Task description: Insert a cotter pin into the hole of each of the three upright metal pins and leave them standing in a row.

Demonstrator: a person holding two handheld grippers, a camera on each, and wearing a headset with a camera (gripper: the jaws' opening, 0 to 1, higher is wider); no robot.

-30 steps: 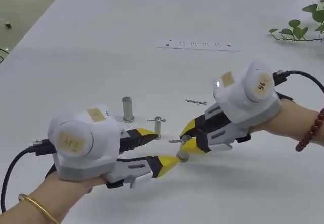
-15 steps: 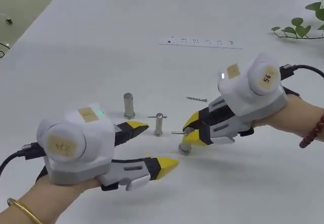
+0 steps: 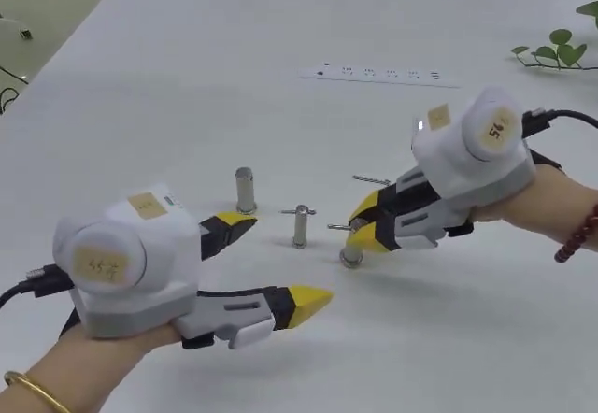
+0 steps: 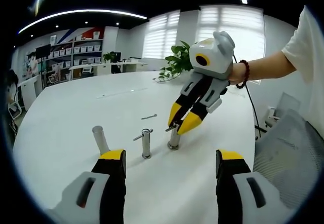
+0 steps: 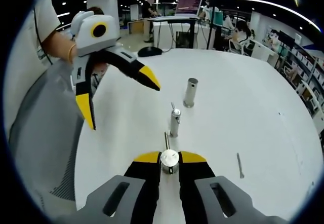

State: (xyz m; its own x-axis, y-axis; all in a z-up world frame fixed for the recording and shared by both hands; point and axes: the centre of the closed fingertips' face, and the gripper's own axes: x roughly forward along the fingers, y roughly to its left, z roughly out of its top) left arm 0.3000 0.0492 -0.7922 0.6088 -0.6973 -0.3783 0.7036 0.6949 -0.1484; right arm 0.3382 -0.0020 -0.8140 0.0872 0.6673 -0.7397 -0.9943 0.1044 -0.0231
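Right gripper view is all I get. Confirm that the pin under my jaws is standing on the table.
Observer: The left gripper view shows the near pin upright, with its base flat on the table.
Operator: Give me the attitude of the cotter pin I am holding.
Observer: In the head view the held cotter pin lies level. Its free end pokes out of the right gripper toward the middle pin.
Operator: Check the middle pin's own cotter pin.
Observer: In the head view the second cotter pin lies level across the top of the middle pin.
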